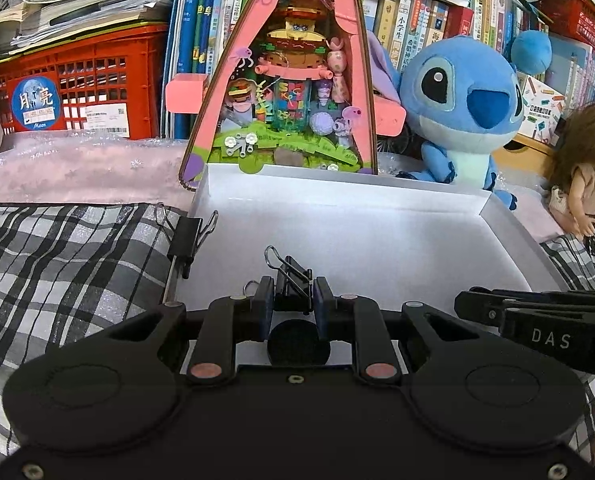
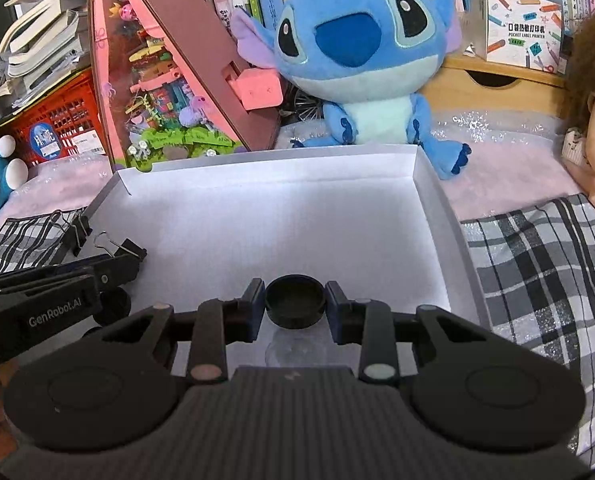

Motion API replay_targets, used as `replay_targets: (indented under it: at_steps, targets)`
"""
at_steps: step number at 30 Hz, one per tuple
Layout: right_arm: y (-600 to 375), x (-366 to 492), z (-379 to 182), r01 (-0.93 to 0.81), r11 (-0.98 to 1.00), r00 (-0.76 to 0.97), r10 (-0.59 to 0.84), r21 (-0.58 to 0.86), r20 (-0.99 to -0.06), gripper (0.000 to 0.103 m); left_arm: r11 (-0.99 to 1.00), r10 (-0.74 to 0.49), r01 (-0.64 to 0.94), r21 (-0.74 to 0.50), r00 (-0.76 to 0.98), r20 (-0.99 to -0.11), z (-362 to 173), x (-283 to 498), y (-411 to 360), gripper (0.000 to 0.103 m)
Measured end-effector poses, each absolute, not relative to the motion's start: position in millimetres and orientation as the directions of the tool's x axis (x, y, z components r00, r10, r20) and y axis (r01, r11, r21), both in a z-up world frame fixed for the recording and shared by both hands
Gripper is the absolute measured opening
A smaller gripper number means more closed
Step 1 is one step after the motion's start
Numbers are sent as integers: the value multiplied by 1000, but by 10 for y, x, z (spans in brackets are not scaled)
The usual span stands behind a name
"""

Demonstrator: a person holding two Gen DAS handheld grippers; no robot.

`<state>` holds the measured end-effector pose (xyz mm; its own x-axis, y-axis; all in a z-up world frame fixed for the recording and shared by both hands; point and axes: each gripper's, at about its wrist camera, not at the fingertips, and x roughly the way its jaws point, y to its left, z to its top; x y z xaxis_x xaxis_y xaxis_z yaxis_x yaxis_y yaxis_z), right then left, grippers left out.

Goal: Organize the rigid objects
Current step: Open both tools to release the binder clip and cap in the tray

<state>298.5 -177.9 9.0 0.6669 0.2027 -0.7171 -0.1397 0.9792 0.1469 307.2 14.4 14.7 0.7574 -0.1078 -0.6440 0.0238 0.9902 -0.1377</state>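
Observation:
My left gripper is shut on a black binder clip and holds it over the near edge of the white cardboard tray. A black round cap lies under its fingers. My right gripper is shut on a black round lid just above the tray floor near its front edge. The left gripper and its clip show at the left of the right wrist view. A second binder clip lies on the plaid cloth beside the tray's left wall; it also shows in the right wrist view.
A plaid cloth lies on both sides of the tray. Behind the tray stand a pink triangular toy house, a blue plush toy, a red crate and bookshelves. A doll sits at the right.

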Motion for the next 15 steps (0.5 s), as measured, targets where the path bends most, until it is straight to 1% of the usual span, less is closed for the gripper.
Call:
replay_targets:
  at_steps: [15]
  targets:
    - [-1742, 2973, 89, -146, 982, 672, 190, 124, -716, 39, 991, -109, 29, -134, 757, -644, 117, 3061, 139, 19]
